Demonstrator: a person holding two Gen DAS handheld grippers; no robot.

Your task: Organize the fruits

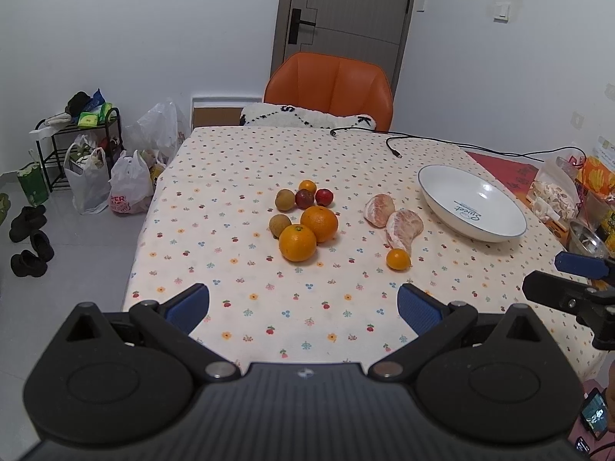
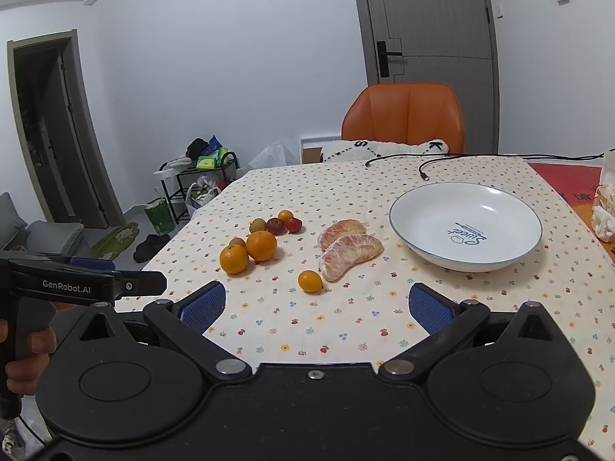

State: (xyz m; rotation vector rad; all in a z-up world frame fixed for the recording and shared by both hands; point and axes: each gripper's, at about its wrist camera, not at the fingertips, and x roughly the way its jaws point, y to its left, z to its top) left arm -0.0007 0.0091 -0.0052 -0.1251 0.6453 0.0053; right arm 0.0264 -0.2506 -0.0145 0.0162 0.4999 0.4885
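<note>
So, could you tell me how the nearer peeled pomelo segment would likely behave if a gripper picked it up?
The nearer peeled pomelo segment has no rind and shows bare membrane, so it is probably soft and could tear under a hard squeeze. Its long curved shape may sag at the ends. Lying flat, it seems unlikely to roll.

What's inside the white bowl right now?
No fruit. The white bowl shows only blue printed lettering on its bottom. In the right wrist view the whole inside is visible; in the left wrist view the near rim hides part of it. All fruit, including the peeled segments, lies on the tablecloth.
</note>
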